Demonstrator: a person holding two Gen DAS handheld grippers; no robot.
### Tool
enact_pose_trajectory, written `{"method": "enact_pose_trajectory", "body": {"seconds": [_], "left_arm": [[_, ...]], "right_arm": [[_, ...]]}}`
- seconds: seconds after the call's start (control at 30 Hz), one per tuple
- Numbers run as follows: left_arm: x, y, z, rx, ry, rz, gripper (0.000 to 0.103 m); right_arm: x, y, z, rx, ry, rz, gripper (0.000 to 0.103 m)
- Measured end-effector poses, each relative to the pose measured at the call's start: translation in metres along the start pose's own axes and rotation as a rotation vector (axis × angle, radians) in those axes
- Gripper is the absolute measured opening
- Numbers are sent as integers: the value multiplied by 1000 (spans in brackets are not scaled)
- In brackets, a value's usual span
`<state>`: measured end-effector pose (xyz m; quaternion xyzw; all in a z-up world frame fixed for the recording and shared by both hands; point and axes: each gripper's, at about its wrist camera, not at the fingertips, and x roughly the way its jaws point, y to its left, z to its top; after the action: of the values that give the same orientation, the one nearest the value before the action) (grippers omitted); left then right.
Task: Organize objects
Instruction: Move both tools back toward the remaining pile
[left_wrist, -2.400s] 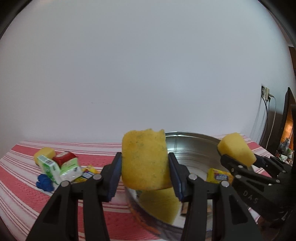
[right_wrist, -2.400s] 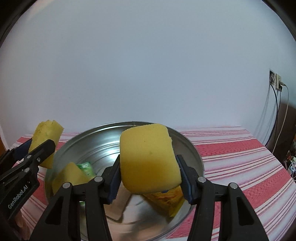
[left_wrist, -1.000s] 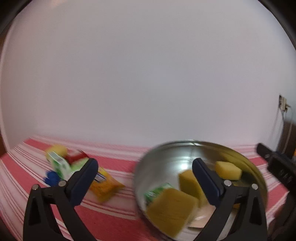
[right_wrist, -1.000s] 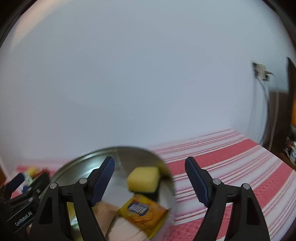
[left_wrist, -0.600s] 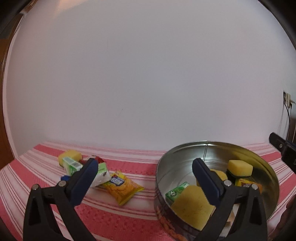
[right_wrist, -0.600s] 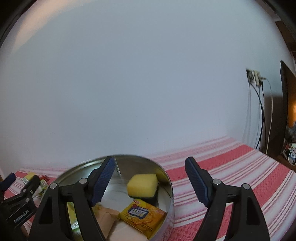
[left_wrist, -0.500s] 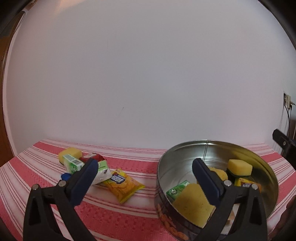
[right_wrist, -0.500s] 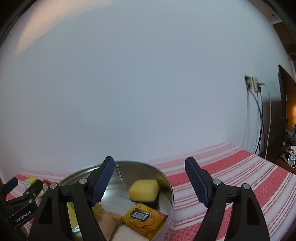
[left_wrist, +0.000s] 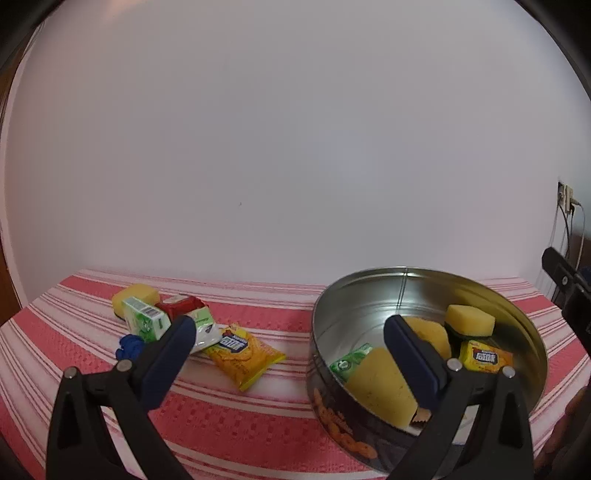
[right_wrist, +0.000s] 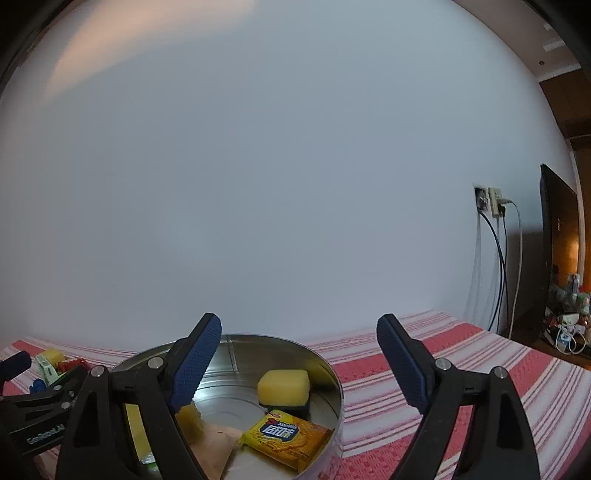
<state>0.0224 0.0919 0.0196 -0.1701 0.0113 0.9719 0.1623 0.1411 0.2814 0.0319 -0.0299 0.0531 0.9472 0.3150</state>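
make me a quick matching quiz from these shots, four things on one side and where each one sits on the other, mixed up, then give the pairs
Things:
1. yellow snack packet
2. sponge with dark base
3. blue object
4. wall socket

Places:
A. inside the metal tin, near its far right wall
B. on the wall, right of the table, cables hanging from it
C. flat on the striped cloth, between the tin and the carton pile
D. on the cloth at the near left edge of the pile, beside the green carton

Pairs: 1-C, 2-A, 3-D, 4-B
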Motion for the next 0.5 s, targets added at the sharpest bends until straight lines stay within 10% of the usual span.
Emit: {"method": "enact_pose_trajectory", "body": {"seconds": [0.5], "left_arm": [[11,93,2,-46,81,75,103]], "right_arm": [[-14,30,-7,39,78,72,88]]}}
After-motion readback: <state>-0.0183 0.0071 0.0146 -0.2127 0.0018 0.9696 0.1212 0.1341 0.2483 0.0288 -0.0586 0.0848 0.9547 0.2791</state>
